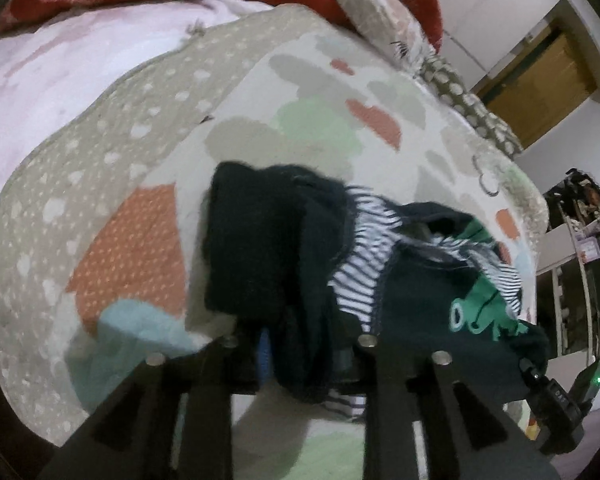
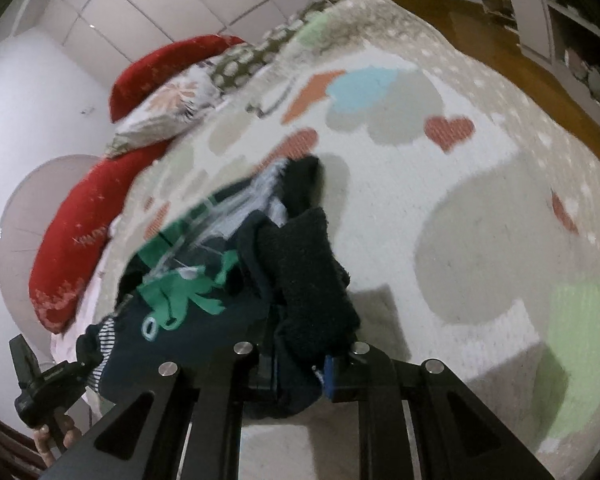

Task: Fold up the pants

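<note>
Presently, item one: the pants, dark navy with a striped lining and a green frog print, bunched and lifted above the bedspread, strung between the two claws. The fabric is motion-blurred in both views.

Item two: the left gripper, clamped on a thick dark fold of the pants; cloth fills the gap between its jaws and hangs out below them. A blue pad shows on the inner face of one finger. In the left wrist view the frog print lies to the right of the clamped fold, towards the other tool.

Item three: the right gripper, likewise closed on a dark fold of the pants, with a blue pad visible at the right jaw. The frog print sits to the left of the grip and the striped lining trails towards the far left.

Item four: the bedspread, quilted white with grey clouds, red hearts, blue and green patches and a beige dotted border, spread under the garment.

Item five: red pillows and a floral pillow at the far left of the bed in the right wrist view; a pink blanket at the far left in the left wrist view.
</note>
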